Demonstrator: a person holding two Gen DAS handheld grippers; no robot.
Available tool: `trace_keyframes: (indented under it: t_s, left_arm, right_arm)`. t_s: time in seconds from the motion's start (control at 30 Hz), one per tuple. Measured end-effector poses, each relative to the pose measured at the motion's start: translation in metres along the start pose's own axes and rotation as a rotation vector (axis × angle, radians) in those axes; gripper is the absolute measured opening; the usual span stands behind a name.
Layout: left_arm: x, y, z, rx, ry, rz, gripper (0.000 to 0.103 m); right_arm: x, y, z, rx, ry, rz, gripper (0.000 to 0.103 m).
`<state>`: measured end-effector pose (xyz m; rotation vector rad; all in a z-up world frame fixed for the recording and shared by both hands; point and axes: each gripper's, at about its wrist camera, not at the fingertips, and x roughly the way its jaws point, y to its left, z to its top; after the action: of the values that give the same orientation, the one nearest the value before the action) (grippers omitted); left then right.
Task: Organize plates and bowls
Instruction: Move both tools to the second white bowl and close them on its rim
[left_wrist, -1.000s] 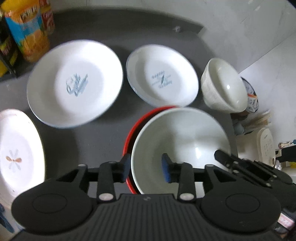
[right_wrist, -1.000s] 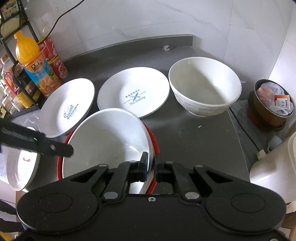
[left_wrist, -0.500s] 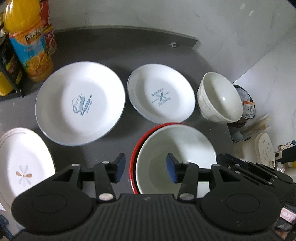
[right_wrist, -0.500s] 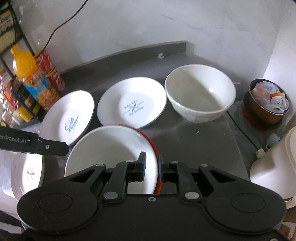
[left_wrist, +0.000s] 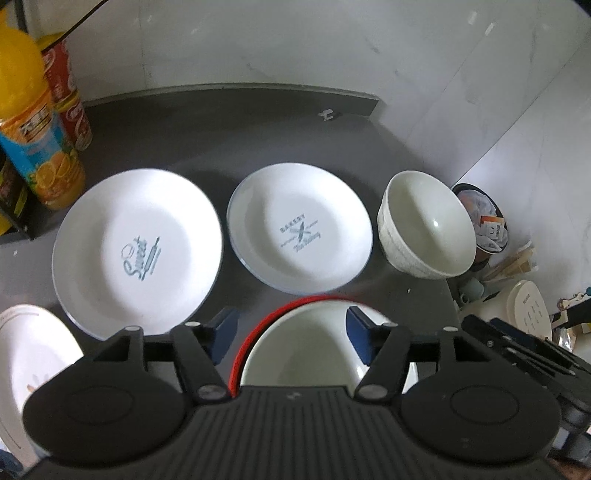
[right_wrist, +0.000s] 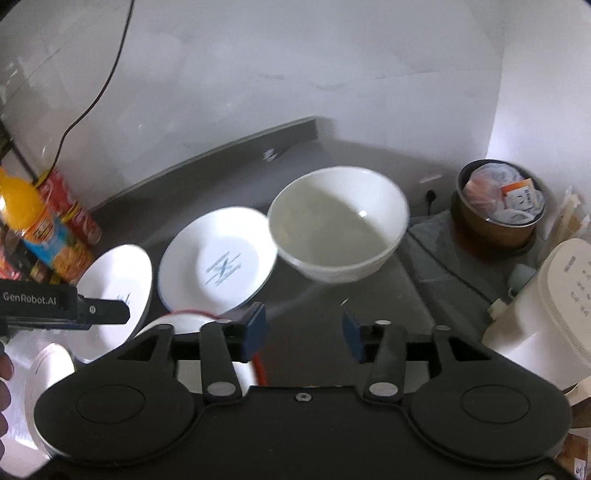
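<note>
Only my left view shows the white bowl (left_wrist: 303, 347) nested in the red bowl (left_wrist: 258, 325). My left gripper (left_wrist: 291, 332) and right gripper (right_wrist: 303, 332) now gape wide, having both let go of it.

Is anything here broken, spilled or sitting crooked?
Nothing stands out. The Sweet plate, the Bakery plate and the white bowl sit upright and apart on the grey counter, with no visible spill or chips. A second bowl is nested in a red-rimmed dish.
</note>
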<state>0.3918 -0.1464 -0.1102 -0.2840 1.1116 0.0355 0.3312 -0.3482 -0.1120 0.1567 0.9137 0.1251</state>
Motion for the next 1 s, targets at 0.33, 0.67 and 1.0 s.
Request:
trace_keyframes:
  t_s: [0.33, 0.67, 1.0]
  left_arm:
    - [0.025, -0.036, 0.025, 0.016, 0.0, 0.007, 0.067]
    - [0.057, -0.07, 0.044, 0.007, 0.026, 0.052, 0.067]
    - [0.086, -0.091, 0.058, -0.004, 0.048, 0.084, 0.066]
  right_arm:
    - [0.01, -0.04, 0.02, 0.067, -0.028, -0.002, 0.056]
    - [0.037, -0.069, 0.039, 0.095, -0.02, 0.03, 0.056]
    - [0.064, -0.089, 0.045, 0.133, 0.011, 0.072, 0.055]
